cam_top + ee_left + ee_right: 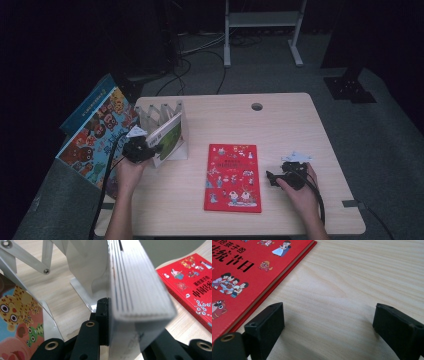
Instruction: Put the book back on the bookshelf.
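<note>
My left gripper [150, 148] is shut on the lower edge of a thick book with a green and white cover [170, 136]. The book leans against the end of a white accordion book rack [155, 114]. In the left gripper view the book's page edges [140, 290] sit clamped between the black jaws of that gripper [125, 322]. A red picture book [233, 176] lies flat in the middle of the table. My right gripper [271, 179] rests on the table just right of it, open, with bare wood between its jaws [329, 320].
A large colourful picture book [95, 137] stands tilted off the table's left edge, next to the rack [82, 270]. The red book [249, 267] borders the right gripper's left jaw. A round cable hole [257, 106] sits near the table's far edge.
</note>
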{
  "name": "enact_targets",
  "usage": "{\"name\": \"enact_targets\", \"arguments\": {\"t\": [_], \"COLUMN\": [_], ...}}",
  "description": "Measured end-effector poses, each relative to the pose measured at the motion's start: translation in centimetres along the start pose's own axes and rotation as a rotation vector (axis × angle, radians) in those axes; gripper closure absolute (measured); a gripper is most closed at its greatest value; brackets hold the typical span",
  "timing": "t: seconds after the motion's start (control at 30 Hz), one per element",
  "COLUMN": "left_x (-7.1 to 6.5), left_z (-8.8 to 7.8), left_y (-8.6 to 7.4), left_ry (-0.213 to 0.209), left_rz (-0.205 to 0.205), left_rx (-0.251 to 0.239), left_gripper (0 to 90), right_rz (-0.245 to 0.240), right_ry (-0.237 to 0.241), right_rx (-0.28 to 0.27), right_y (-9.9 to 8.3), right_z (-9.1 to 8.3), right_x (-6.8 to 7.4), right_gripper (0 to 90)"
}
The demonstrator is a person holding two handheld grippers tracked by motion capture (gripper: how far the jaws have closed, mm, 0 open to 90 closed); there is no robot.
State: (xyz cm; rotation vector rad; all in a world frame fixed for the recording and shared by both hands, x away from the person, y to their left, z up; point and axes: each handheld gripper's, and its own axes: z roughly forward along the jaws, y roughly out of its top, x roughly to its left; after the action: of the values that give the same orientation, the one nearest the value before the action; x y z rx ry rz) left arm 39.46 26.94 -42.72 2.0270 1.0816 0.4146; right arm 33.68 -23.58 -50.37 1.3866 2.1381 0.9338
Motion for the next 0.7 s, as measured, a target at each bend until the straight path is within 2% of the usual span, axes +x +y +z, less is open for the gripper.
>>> {"name": "enact_targets", "arguments": {"t": [0.07,0.27,0.53,0.7], "left_x": [0.0,0.1,0.2,0.1], "left_z": [0.0,0.5,0.5,-0.6], "left_y": [-0.1,-1.0,-1.2,-1.3], "left_ry": [0.001,-0.005,-0.02,-0.029], "left_rz": [0.008,0.0,-0.007,-0.001], "left_rx": [0.022,0.041,0.03,0.011], "left_gripper": [74.5,74.4,73.2,69.0], "right_rz": [0.0,0.0,0.0,0.0], "right_ry": [0.0,0.0,0.0,0.0], "right_rx": [0.0,0.0,0.0,0.0], "right_y": [0.0,0.0,0.0,0.0], "right_z": [0.0,0.0,0.0,0.0], "right_x": [0.0,0.0,0.0,0.0], "right_gripper": [9.2,9.2,9.2,9.2]}}
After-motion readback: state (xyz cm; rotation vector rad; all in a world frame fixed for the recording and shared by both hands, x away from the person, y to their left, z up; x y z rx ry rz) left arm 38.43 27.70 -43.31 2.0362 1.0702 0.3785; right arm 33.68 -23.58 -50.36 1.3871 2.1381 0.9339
